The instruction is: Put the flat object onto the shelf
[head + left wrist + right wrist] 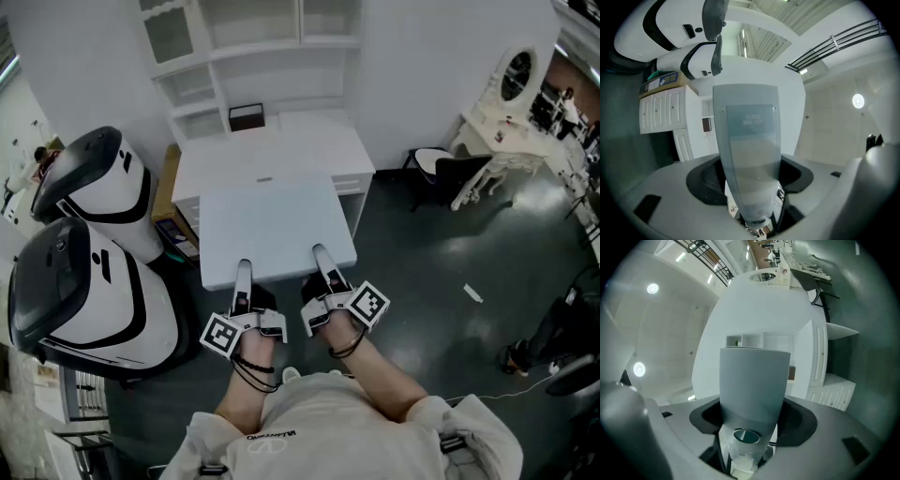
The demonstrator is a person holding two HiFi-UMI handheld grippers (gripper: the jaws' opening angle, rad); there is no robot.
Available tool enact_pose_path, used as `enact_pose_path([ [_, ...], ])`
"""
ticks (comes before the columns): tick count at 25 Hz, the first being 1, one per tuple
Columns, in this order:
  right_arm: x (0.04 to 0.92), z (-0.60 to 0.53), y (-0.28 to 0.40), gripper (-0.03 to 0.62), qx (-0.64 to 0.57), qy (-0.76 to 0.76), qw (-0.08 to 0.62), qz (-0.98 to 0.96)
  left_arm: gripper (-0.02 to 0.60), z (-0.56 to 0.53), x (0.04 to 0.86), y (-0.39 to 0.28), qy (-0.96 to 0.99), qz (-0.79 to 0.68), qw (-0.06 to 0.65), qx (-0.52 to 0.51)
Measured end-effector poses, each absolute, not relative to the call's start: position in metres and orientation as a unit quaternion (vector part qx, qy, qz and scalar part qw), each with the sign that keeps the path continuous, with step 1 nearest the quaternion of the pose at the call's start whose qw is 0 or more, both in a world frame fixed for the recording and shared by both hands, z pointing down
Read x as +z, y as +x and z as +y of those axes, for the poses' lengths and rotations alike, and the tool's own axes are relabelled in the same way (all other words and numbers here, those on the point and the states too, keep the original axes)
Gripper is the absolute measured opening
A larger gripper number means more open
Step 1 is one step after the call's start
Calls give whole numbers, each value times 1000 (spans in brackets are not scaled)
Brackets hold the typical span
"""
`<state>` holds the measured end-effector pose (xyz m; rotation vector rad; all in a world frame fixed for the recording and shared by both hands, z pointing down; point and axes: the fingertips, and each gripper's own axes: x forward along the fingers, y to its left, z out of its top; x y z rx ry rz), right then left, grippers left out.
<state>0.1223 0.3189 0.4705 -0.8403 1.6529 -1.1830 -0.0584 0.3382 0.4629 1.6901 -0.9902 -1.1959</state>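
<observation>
A large flat white board hangs level in the air in front of me, its far edge over a white desk. My left gripper is shut on the board's near edge at the left, and my right gripper is shut on it at the right. In the head view each gripper's upper finger lies on top of the board. The white shelf unit rises behind the desk. The left gripper view shows one pale finger straight ahead. In the right gripper view a grey finger fills the middle.
Two big white-and-black machines stand close on the left beside a cardboard box. A small dark box sits at the back of the desk. To the right are a dark chair and a white vanity table.
</observation>
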Motion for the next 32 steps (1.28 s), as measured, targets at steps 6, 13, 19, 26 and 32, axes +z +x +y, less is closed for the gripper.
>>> enact_pose_path([
  [6,469,318,123,305,-477,-342,455,670,299,337,463,-57,670,-392,416,-473],
  [13,474,314,120,313,-476,-350,450,670,302,331,472,-60,667,-393,425,-469],
  [19,474,305,100,311,-471,-358,445,672,302,322,476,-79,663,-382,435,-474],
  [26,476,296,67,311,-467,-362,447,671,302,309,476,-113,668,-375,432,-477],
  [32,480,283,50,311,-471,-368,435,674,302,298,478,-132,658,-381,437,-480],
])
